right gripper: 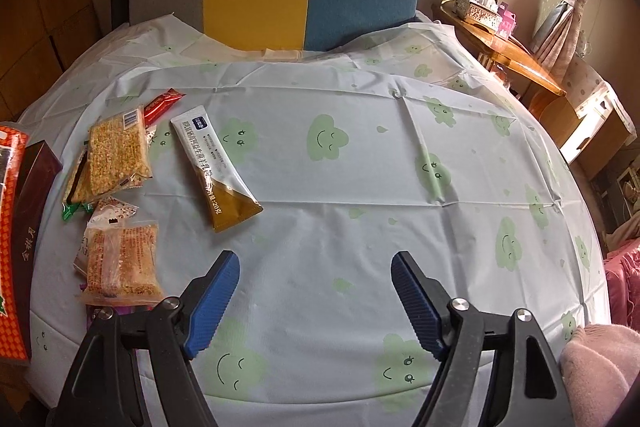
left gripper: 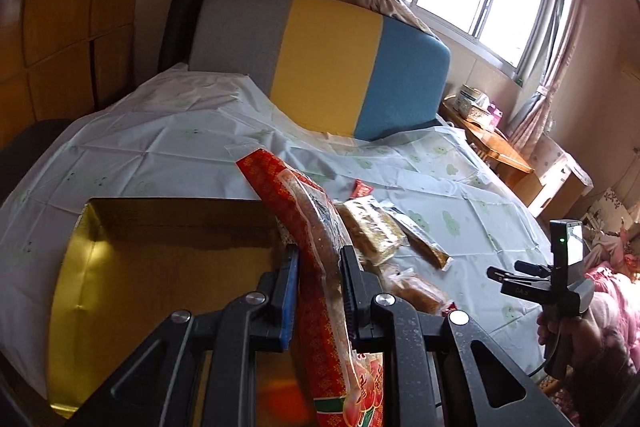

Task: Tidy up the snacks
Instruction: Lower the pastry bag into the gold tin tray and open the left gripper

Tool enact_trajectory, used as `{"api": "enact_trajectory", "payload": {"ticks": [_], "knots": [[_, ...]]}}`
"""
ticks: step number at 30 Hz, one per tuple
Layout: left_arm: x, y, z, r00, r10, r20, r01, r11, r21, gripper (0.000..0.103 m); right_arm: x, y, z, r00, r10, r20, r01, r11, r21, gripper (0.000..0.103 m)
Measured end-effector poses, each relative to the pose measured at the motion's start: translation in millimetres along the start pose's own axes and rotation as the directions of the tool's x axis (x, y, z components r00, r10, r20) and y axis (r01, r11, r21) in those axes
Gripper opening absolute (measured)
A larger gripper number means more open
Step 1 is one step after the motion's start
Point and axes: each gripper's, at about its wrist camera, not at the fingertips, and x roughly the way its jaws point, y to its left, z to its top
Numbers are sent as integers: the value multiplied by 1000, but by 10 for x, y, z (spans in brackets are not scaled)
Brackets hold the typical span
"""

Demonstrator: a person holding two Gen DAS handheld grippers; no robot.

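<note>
Gripping red snack packet [left gripper: 316, 267] in left gripper [left gripper: 320, 291] over gold box [left gripper: 160, 267]; slack wrapper may slip. Right gripper [right gripper: 316, 291] fingers apart, empty.

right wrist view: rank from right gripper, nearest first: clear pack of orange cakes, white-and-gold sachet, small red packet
1. clear pack of orange cakes, just left of the right gripper
2. white-and-gold sachet, ahead, left
3. small red packet, farthest, upper left
</note>
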Motion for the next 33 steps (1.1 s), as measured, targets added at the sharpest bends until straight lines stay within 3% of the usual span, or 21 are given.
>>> {"api": "enact_trajectory", "payload": {"ticks": [10,14,17,20,25,29,33], "knots": [[301,664,-89,981,180,-70,-179,984,15,20,46,45,-30,999,-32,-20,31,999,-25,80],[466,853,-47,974,206,-93,-205,979,18,18,78,49,-41,999,-42,-32,41,999,-32,80],[590,1007,-75,958,248,-140,-254,967,-25,22,106,55,-47,998,-47,-41,46,998,-36,80],[582,1160,-135,932,333,-144,-346,935,-75,24,123,59,-55,997,-53,-48,51,998,-38,80],[375,1253,-224,934,338,-115,-354,921,-162,24,157,57,-62,997,-49,-68,46,998,-34,80],[287,1114,-346,949,297,-105,-312,933,-180,25,170,62,-64,996,-44,-73,42,999,-33,80],[308,827,-473,962,252,-108,-265,955,-135,29,166,67,-64,997,-38,-71,36,999,-27,80]]}}
